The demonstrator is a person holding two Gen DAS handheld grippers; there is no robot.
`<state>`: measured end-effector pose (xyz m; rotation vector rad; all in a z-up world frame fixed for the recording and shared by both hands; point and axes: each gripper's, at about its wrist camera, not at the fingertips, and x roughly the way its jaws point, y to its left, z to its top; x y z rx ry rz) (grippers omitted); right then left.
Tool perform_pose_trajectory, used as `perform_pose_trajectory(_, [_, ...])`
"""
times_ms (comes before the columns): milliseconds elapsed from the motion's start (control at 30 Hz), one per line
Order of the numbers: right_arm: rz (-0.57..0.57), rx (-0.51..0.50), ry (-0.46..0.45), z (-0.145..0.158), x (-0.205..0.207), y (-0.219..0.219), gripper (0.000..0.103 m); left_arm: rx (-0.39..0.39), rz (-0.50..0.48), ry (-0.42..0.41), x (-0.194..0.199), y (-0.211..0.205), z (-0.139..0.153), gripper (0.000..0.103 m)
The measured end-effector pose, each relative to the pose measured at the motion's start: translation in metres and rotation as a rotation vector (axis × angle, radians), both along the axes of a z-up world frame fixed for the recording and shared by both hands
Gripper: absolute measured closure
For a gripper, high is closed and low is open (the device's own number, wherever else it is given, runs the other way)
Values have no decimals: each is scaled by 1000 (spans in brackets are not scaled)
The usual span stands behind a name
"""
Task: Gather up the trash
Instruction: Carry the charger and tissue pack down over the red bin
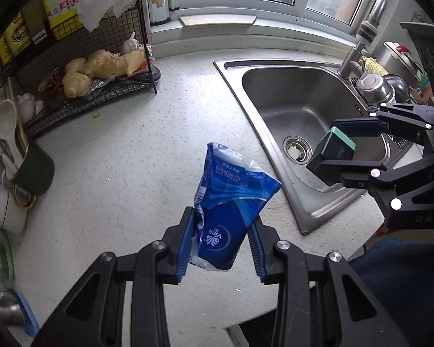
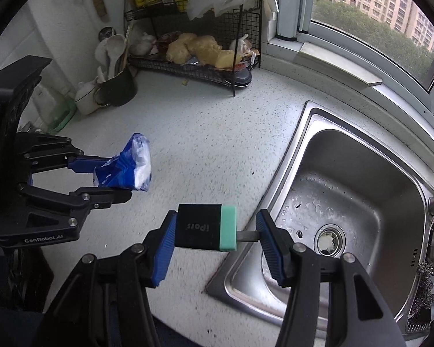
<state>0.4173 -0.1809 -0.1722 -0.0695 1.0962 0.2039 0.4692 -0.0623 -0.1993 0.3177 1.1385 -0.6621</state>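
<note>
Two pieces of trash, each held clear above the speckled surface (image 1: 124,156), beside a steel sink (image 1: 277,69).

Held in the left tongs (image 1: 223,241): a crumpled blue tissue packet (image 1: 231,199), thin plastic film, apparently nearly empty. Likely very light, soft and a little slick; crushes rather than resists, so prone to slipping or folding out of a loose pinch. Gripped at its lower, printed end, with the torn upper end standing free and leaning toward the sink. Best hold probably where the film bunches thick, as here. Tongs narrowed about the packet, blue pads pressing both sides.

Held in the right tongs (image 2: 215,243): a small black box with a mint-green end (image 2: 207,227), branded lettering on its face. Seemingly rigid card, light, flat-sided, unlikely to deform; firm faces give a steadier purchase than the packet. Left pad flat against the black end. On the other side, a thin dark tab or flap reaching from the green end to the right pad, so contact there narrow and possibly less secure. Tongs roughly half open, spanning box and tab. Hanging over the sink's near rim, drain visible beyond.

No bin visible in either view. Wire rack with ginger (image 1: 101,69) standing well apart at the back.
</note>
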Motion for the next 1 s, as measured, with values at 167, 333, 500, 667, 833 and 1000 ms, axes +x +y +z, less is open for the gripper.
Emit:
perform_pose_trajectory(167, [43,-18,-36,12,-36,-11,51,22,40,-16,-46,-19,8,70])
perform_pose_trajectory(333, [59,-12,-50,13,-68,-30,51,34,85,-7,-88,-41,11,70])
perform_pose_trajectory(500, [100,0,-59,13,-103,-45,51,62,131,-12,-128,-59,13,70])
perform_pose_trajectory(667, [174,13,-82,14,-129,-50,51,107,195,-33,-168,-71,19,70])
perform_pose_trajectory(833, [224,37,-79,9,-153,-53,51,93,251,-13,-203,-76,21,70])
perform_pose_trajectory(1000, [238,45,-49,6,-174,-52,51,107,257,4,-228,-78,21,70])
